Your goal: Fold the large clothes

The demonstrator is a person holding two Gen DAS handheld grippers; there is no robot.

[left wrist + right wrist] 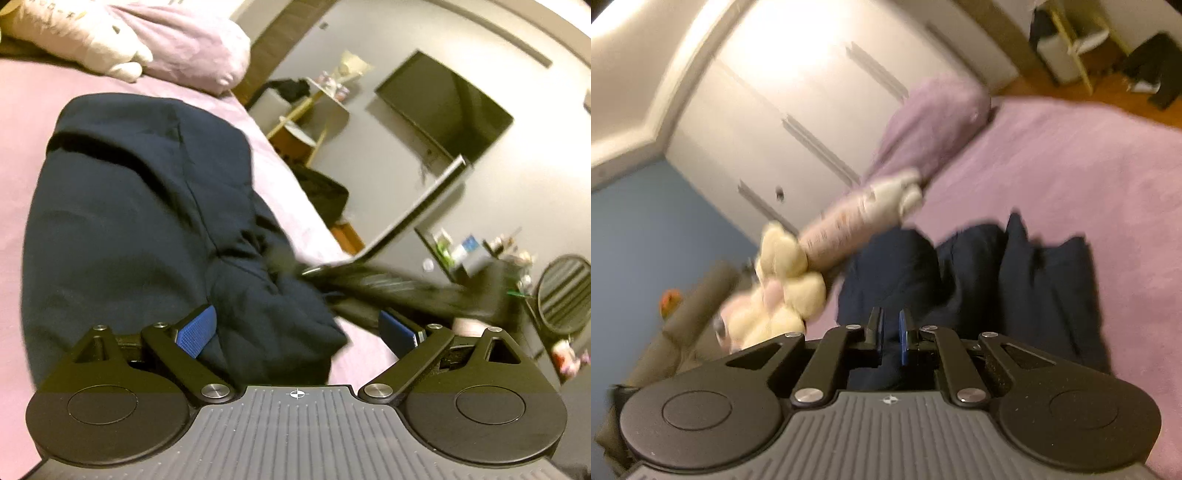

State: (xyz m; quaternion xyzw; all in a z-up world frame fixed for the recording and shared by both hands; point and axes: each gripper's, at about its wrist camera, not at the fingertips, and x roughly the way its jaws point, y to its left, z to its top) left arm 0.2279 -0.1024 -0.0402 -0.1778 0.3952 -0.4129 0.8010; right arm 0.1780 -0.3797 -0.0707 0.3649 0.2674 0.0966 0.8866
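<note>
Left wrist view
- Left gripper (297,334): jaws standing wide apart, blue pads (195,331) facing each other; nothing pressing between them, though a bunched corner of cloth is lying in the gap beside the left-hand pad
- Navy garment (140,206): large, dark blue, lying heaped and partly folded on the bed, spreading from the gripper up toward the pillow; creased and rumpled at its near end
- Bed (22,122): pink-lilac sheet showing around the garment on both sides
- Pillow (199,40): lilac, sitting at the head of the bed, with a cream plush toy (88,37) leaning against it
- Right gripper: blurred dark shape reaching in from the right at the garment's edge; too smeared to read here
- Television (447,107): dark screen hanging on the grey wall beyond the bed

Right wrist view
- Right gripper (891,334): jaws standing nearly together, only a thin slit showing between the pads; whether cloth is pinched in it, the blur is not letting me tell
- Navy garment (997,273): lying bunched directly ahead of and under the fingers, on the sheet
- Plush toy (790,280): cream and pink, stretching to the left of the garment toward the pillow (931,122)
- Wardrobe (783,122): white doors standing behind the bed, blurred
</note>
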